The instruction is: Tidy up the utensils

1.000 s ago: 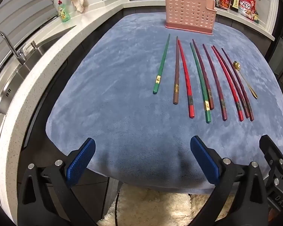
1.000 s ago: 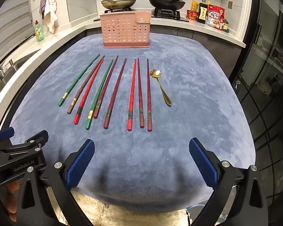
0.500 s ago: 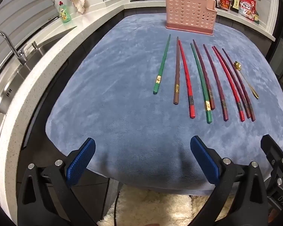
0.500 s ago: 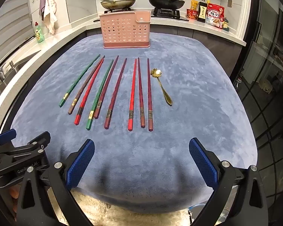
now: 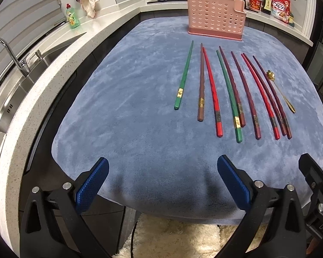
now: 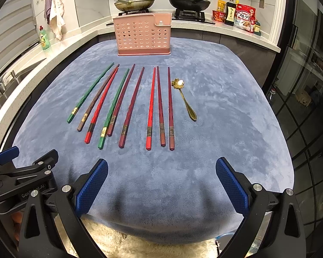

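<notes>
Our left hand-held gripper (image 5: 161, 180) and right hand-held gripper (image 6: 161, 180) both released, chopsticks (image 6: 127, 105) and gold spoon (image 6: 184, 99) at our 12 o'clock, pink rack (image 6: 143, 35) beyond

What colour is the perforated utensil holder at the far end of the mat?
Pink. The utensil holder shows best in the right wrist view, standing upright and facing the camera.

Nine chopsticks (image 6: 127, 105) side by side (green, brown, red, maroon), gold spoon (image 6: 184, 99) alongside, pink holder (image 6: 143, 35) upright beyond

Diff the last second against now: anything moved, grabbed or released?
Only slight camera drift. Both grippers, left and right, stay open and empty at the near edge of the blue mat. Chopsticks, gold spoon and pink holder unmoved.
</notes>
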The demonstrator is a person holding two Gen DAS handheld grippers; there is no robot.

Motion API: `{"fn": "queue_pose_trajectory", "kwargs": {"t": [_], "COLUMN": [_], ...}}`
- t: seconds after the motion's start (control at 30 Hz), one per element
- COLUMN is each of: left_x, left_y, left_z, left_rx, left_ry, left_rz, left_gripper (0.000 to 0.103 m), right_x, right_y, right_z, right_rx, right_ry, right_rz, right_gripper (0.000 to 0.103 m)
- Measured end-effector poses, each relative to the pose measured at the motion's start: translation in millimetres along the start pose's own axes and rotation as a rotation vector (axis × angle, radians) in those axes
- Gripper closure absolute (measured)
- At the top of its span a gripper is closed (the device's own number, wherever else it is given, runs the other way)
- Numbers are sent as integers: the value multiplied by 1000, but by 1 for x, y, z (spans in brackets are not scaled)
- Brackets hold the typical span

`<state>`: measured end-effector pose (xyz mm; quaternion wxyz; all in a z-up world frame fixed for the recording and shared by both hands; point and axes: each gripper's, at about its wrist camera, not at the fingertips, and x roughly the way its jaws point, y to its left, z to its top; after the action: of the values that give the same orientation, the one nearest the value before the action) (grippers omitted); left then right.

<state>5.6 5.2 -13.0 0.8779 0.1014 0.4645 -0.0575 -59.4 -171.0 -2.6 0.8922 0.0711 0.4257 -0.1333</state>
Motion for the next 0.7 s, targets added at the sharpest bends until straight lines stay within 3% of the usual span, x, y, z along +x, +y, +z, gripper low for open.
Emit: {"fn": "queue_pose_trajectory", "kwargs": {"t": [0.7], "left_x": [12], "left_y": [-12], "left_z": [16], "left_rx": [20], "left_ry": [-3], "left_rz": [-10], "left_gripper": [7], "right_x": [17], "right_y": [-6], "right_z": [13], "right_rx": [24], "right_ry": [9], "right_rz": [-7], "right_gripper": [7]}}
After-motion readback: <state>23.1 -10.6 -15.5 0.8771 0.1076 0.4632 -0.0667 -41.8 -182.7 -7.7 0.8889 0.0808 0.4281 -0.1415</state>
